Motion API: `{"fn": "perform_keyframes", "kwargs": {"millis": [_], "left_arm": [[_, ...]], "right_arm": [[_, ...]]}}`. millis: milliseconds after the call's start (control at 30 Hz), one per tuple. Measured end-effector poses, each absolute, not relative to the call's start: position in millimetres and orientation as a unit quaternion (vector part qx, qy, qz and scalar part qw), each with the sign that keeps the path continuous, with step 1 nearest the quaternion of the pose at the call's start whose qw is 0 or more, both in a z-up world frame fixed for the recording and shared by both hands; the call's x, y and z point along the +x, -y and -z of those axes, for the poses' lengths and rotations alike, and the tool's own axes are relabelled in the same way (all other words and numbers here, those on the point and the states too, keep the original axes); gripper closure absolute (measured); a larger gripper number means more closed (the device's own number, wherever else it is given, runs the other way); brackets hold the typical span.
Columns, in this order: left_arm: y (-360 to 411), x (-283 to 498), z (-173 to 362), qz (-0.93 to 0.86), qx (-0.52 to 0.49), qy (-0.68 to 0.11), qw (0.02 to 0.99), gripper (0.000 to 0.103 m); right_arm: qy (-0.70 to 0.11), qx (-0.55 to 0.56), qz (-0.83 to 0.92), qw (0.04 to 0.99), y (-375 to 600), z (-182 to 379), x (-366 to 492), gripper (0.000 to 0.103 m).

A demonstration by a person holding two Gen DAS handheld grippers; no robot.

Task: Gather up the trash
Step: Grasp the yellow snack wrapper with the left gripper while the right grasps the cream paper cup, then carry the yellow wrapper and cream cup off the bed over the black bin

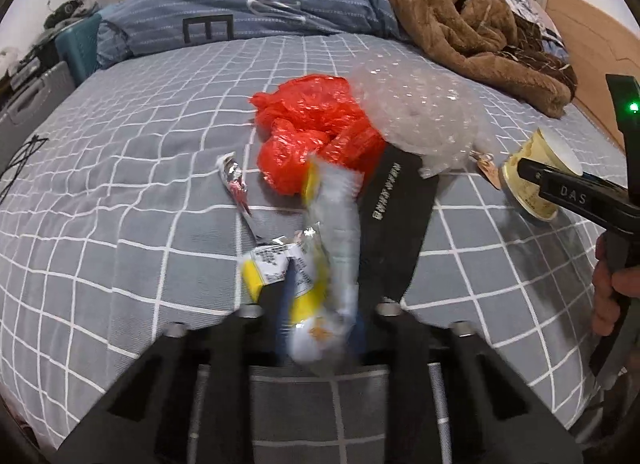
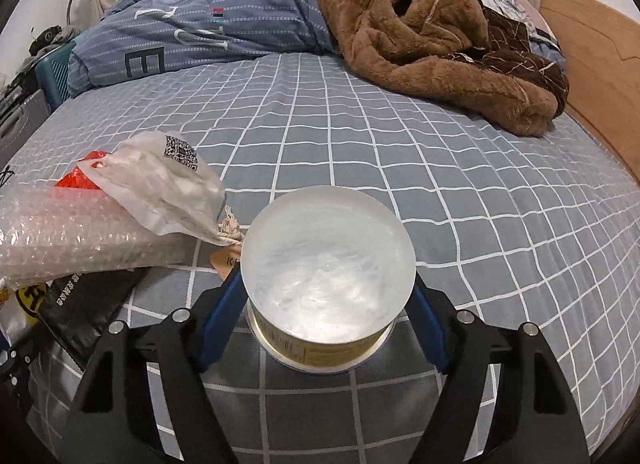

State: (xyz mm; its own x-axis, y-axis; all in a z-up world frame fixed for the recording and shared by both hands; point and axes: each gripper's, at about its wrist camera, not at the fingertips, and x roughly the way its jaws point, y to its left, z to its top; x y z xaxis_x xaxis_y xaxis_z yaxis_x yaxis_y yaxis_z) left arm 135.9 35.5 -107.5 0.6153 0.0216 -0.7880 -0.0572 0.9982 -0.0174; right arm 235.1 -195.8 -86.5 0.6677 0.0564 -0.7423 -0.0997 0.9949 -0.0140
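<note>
Now your left gripper (image 1: 320, 284) clamped on a yellow wrapper (image 1: 316, 264) over the bed (image 2: 400, 167), your right gripper (image 2: 326, 304) with fingers flanking the lidded cup (image 2: 326, 260), contact unclear, contents hidden, red bag (image 1: 316, 127) beside.

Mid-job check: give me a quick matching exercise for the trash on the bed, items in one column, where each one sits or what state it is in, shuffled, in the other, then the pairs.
Items
1. yellow snack wrapper
2. lidded tub
3. red plastic bag
4. bubble wrap

States
A. between the right hand-held gripper's blue fingers
B. pinched in the left hand-held gripper
C. clear sheet lying partly over the black mailer bag
D. crumpled on the checked sheet, beside the bubble wrap, ungripped

Pairs: 1-B, 2-A, 3-D, 4-C
</note>
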Motion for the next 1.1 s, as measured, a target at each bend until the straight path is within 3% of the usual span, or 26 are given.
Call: {"fn": "perform_keyframes", "kwargs": {"millis": [233,1100], "left_arm": [[-33,131,100,-0.016,-0.016,-0.428,0.904,0.095],[-35,111,69,0.013,-0.035,-0.403,0.914,0.095]], "right_arm": [[-0.401,-0.023,-0.037,0.915,200,80,229,0.031],[-0.366,-0.028,-0.056,0.928,194,41,174,0.031]]}}
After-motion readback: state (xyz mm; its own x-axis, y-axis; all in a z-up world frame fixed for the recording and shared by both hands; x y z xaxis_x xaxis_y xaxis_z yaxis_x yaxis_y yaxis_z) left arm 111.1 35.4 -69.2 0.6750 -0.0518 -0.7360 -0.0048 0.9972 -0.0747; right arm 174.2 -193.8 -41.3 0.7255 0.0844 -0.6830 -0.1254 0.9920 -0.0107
